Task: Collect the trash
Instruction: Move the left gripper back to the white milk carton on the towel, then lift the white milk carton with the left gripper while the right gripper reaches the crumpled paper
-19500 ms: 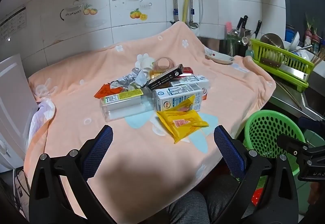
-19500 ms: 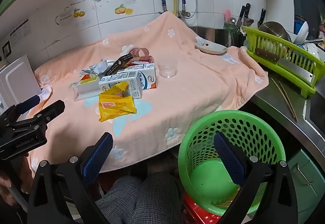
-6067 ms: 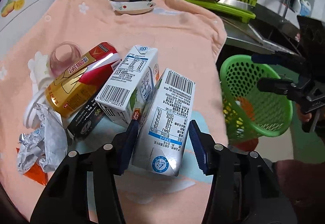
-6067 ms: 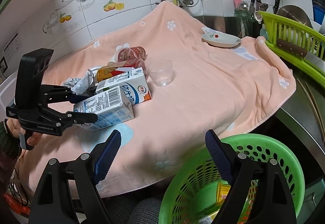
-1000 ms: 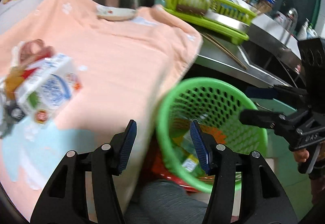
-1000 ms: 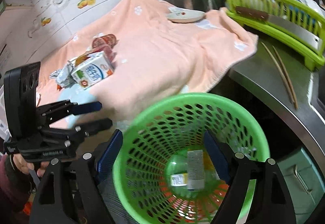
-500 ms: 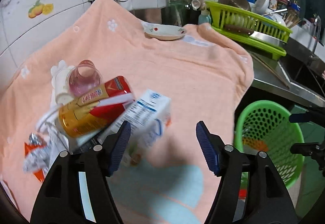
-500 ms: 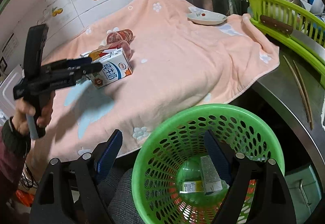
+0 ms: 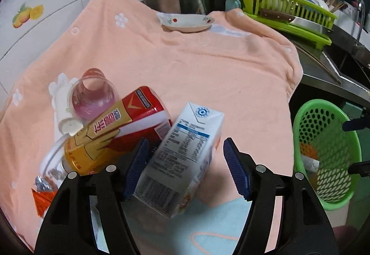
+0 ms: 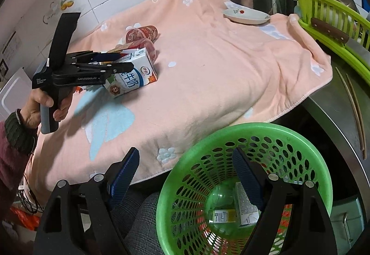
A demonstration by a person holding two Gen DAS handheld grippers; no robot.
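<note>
Left gripper (image 9: 186, 168) stands open, its ribbed blue pads either side of a white milk carton (image 9: 182, 160) lying on the peach fleece blanket (image 9: 208, 65); contact cannot be confirmed. Right gripper (image 10: 185, 176) hangs open and empty above the green perforated plastic basket (image 10: 307, 176). Basket contents: a clear bottle (image 10: 219, 213) and a second carton (image 10: 245, 206). A red-and-gold carton (image 9: 115, 130) touches the milk carton.

A peach flowered blanket (image 9: 208, 65) covered the counter. At its far edge sat a shallow dish (image 9: 186, 21) with red motifs. Beyond the right edge, a lime dish rack (image 9: 289, 12) held a wooden-handled knife (image 10: 328, 30), and chopsticks (image 10: 353, 102) lay on the steel surface.
</note>
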